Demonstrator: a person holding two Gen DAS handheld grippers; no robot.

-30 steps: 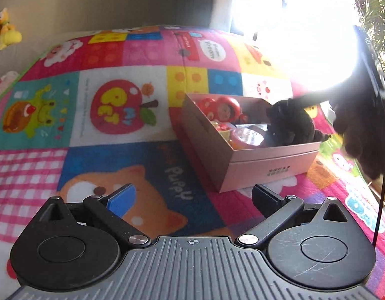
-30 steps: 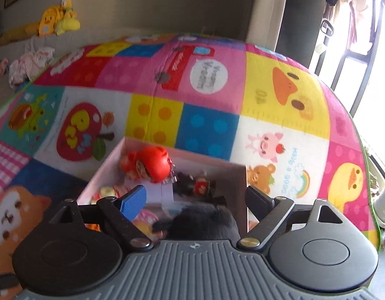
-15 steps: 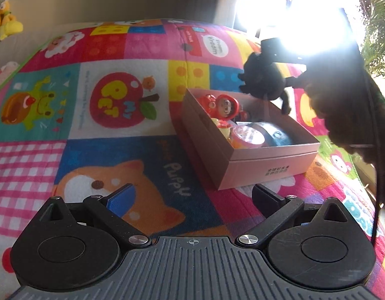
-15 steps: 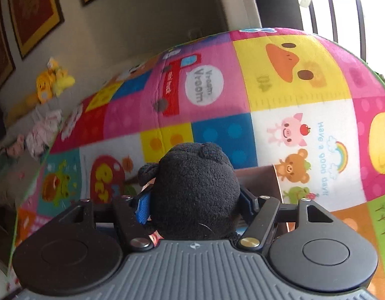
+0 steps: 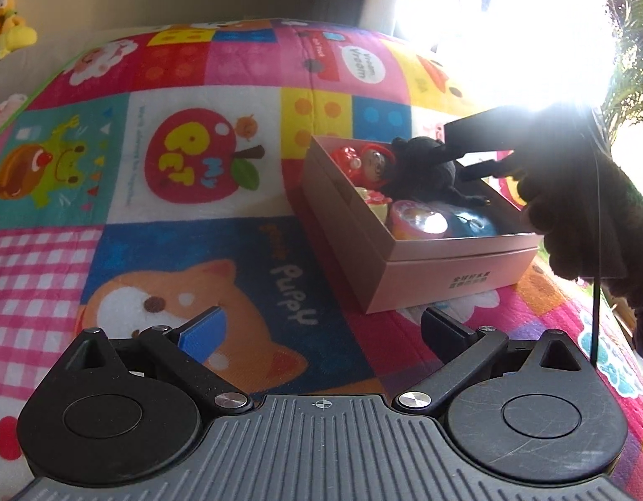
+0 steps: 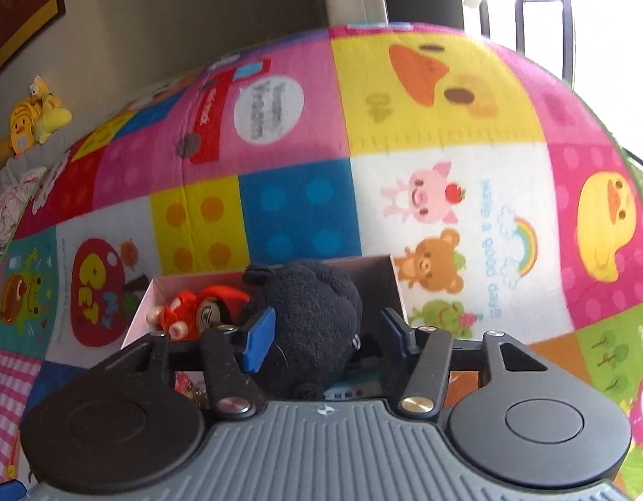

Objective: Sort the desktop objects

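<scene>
Two claws share the work over a bright patchwork play mat (image 5: 187, 250). At lower left of the left wrist view, the left claw (image 5: 321, 325) hangs with its jaws spread wide and nothing between them, aimed at the mat short of the pink box (image 5: 446, 267). No loose toy shows on the mat in either view, so the sorting looks close to done as far as the pictures reach; a yellow plush (image 6: 33, 125) by the wall at upper left lies off the mat, and whether it belongs to the task cannot be told.

Toward the centre-right of that view the box already holds a red doll (image 5: 373, 160), a round pink case (image 5: 417, 221), a blue item (image 5: 471, 221) and some smaller pieces.

Further right, the right claw (image 5: 455, 158) reaches in from the glare, carried by a gloved hand (image 5: 580, 217). The black plush toy (image 6: 313, 317) sits between its fingers, over the far end of the box beside the doll. In the right wrist view the blue pad touches the plush on the left, while a gap shows at the right finger; the jaws are closing, so the hold looks not yet firm. Settling this plush appears to be what remains.
</scene>
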